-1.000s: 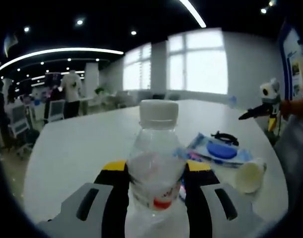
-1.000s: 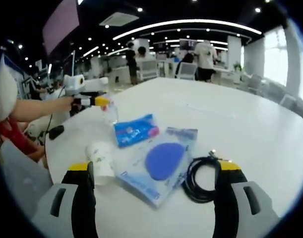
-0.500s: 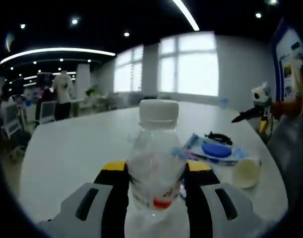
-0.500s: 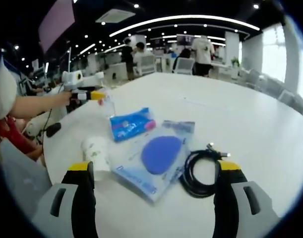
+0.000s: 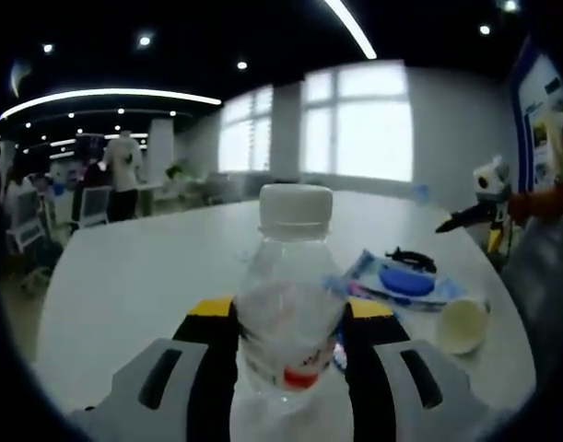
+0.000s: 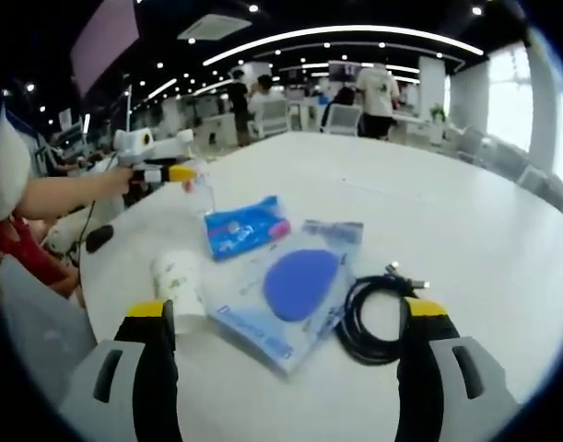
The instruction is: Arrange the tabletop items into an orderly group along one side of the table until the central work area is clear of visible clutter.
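Observation:
A clear plastic bottle (image 5: pixel 290 276) with a white cap stands upright between the jaws of my left gripper (image 5: pixel 290 313), which is shut on it. The right gripper view shows that same left gripper (image 6: pixel 175 172) and bottle (image 6: pixel 200 195) near the table's far left edge. My right gripper (image 6: pixel 288 311) is open above the table. Ahead of it lie a paper cup (image 6: pixel 177 279) on its side, a clear pouch with a blue round pad (image 6: pixel 299 285), a blue packet (image 6: pixel 246 226) and a coiled black cable (image 6: pixel 375 313). In the left gripper view, the right gripper (image 5: pixel 470 214) hovers at the far right.
The white round table (image 6: pixel 428 212) stretches bare beyond the items. A person's arm (image 6: pixel 64 195) reaches in from the left. A black mouse-like object (image 6: pixel 97 239) lies at the table's left edge. People and chairs stand far behind.
Both views have shifted slightly with the hands. The bottle stays in the left jaws, and the items on the table lie where they were.

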